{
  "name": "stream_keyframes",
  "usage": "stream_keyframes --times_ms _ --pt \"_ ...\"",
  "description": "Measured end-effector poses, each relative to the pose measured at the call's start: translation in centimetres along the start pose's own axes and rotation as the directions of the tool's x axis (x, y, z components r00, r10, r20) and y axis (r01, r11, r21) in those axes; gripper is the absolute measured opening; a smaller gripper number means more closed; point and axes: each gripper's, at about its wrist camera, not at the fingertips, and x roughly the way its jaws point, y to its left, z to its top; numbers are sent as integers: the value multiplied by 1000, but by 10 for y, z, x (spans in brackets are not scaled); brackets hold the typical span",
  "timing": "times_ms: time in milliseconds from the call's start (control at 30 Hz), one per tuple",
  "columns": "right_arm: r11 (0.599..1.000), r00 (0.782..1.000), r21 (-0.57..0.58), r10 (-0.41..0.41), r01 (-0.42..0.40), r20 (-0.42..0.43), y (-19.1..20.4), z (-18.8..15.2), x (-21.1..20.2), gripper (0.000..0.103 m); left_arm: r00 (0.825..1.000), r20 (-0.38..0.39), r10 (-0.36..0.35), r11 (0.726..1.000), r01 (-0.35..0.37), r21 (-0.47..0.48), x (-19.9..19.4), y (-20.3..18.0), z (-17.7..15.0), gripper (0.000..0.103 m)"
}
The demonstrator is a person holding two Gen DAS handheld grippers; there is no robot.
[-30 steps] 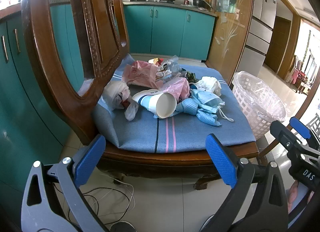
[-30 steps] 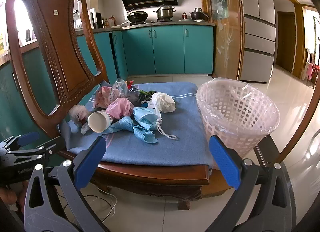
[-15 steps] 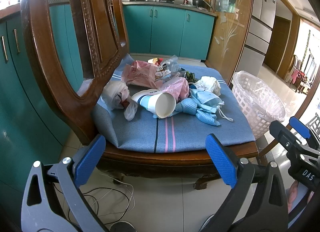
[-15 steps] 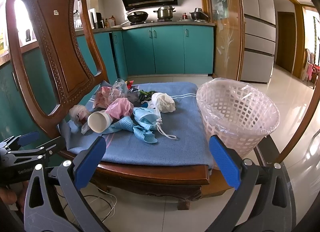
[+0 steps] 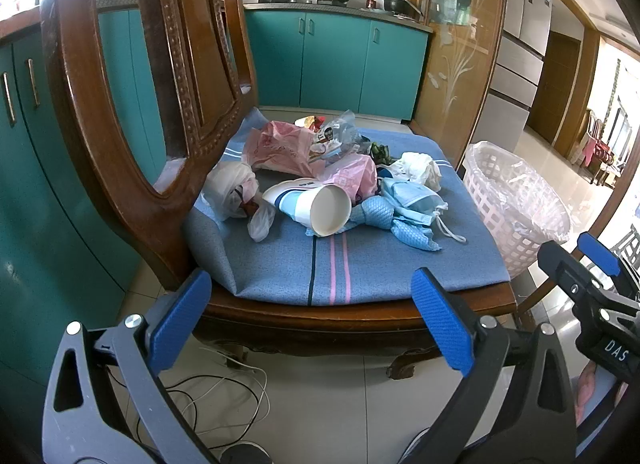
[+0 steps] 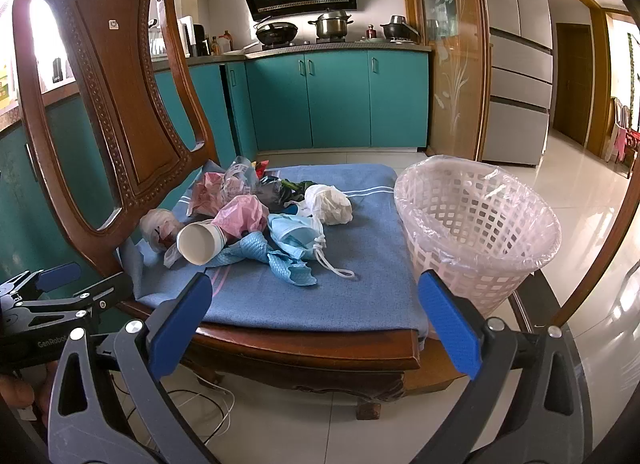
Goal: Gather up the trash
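Wooden chair [image 6: 120,111] carries a blue cushion [image 6: 320,296], and the trash sits heaped on it toward the backrest — a raised, reachable spot. Just beside the seat's right edge stands the lined basket [image 6: 480,240], mouth up, probably so each piece needs only a short carry. Within the heap lie pink bags [image 5: 280,145], a crumpled blue mask [image 5: 408,199] and a tipped paper cup [image 5: 316,205]. Left gripper [image 5: 312,320] and right gripper [image 6: 316,318] hang short of the seat — jaws wide apart, empty.
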Motion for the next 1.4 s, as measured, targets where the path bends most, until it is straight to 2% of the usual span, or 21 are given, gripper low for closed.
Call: stream_keyframes --times_ms 867,1400 --pt "1000 1000 4 17 -17 -7 5 0 0 100 1000 -5 -4 1000 4 4 0 -3 -1 100" --pt "999 999 38 32 -32 -10 -7 2 2 100 1000 -11 24 999 -23 24 11 -4 1 100"
